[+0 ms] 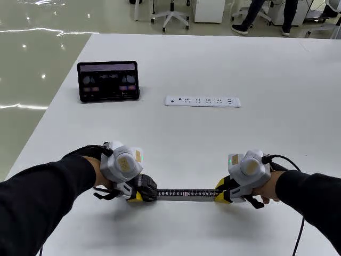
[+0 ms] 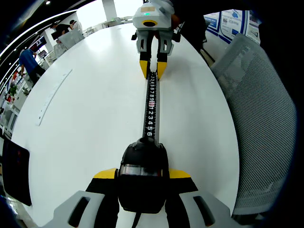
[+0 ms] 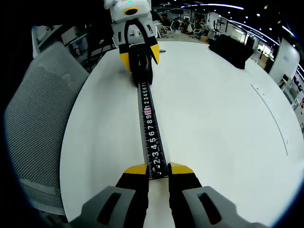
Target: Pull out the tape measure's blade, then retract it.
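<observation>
Head cam fwd-down; other 2 cams low, face-to-face, share blade (image 2: 150,104).

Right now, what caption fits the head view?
Left gripper holds the tape measure, right gripper pinches its pulled-out blade on a white table.

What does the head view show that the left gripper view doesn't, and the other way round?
The head view adds the person's black sleeves and the glossy floor. The left gripper view adds a grey mesh chair beside the white table. Both share the black tape measure case clamped in the left hand-held gripper and its blade stretched across the table to the right hand-held gripper, which pinches the tip.
</observation>
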Demonstrator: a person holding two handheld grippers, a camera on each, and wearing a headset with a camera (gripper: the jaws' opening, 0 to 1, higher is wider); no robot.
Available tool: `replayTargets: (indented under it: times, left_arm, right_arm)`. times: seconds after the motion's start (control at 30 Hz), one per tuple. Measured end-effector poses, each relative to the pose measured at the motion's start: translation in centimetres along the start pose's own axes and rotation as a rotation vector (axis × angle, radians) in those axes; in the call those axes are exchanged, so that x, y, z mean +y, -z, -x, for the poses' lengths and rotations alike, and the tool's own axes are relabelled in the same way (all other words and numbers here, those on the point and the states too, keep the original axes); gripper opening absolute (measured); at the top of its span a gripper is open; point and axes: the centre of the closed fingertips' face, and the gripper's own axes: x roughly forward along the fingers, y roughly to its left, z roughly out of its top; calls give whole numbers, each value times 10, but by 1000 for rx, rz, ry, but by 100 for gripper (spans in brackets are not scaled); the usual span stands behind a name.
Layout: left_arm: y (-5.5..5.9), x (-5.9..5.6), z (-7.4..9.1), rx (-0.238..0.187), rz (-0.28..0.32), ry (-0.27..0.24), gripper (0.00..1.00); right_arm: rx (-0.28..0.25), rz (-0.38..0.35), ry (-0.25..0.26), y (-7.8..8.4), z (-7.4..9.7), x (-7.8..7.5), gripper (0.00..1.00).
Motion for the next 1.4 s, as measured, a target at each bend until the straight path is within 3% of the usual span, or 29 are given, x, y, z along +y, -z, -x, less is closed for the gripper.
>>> replayTargets:
  times: [1.4]
  left_arm:
    - [0,0,0,-2,1,-2,33]
  right_arm:
    - [14,-25,8,19,14,-2,10]
